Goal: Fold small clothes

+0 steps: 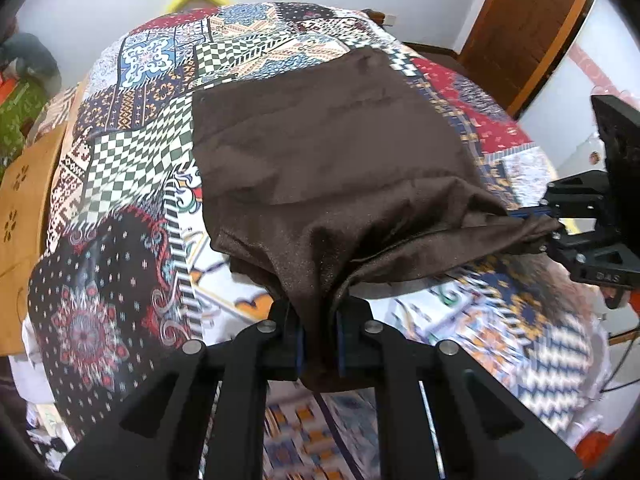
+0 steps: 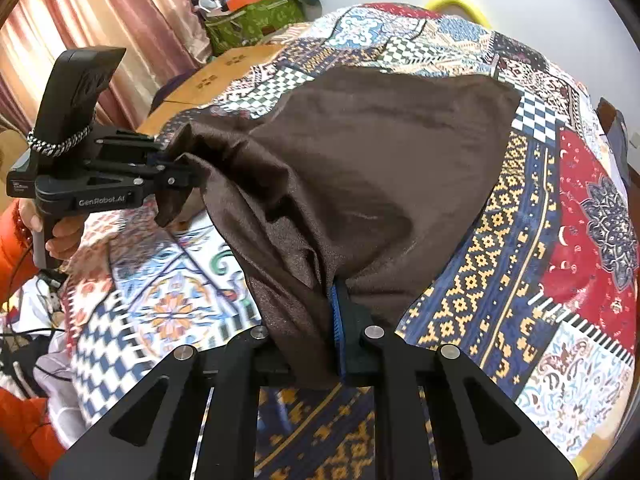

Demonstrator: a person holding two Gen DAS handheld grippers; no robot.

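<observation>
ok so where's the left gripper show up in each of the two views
Left wrist view: the left gripper sits bottom centre, its fingers shut on the dark brown fabric garment.
Right wrist view: it is at the left edge, pinching the garment's corner.
Shared landmark: the colourful patchwork-print bedspread.

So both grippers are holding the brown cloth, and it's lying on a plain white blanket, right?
Not quite. Both the left gripper and right gripper do hold the brown cloth, but the blanket is a colourful patchwork, not plain white. The left wrist view shows it.
</observation>
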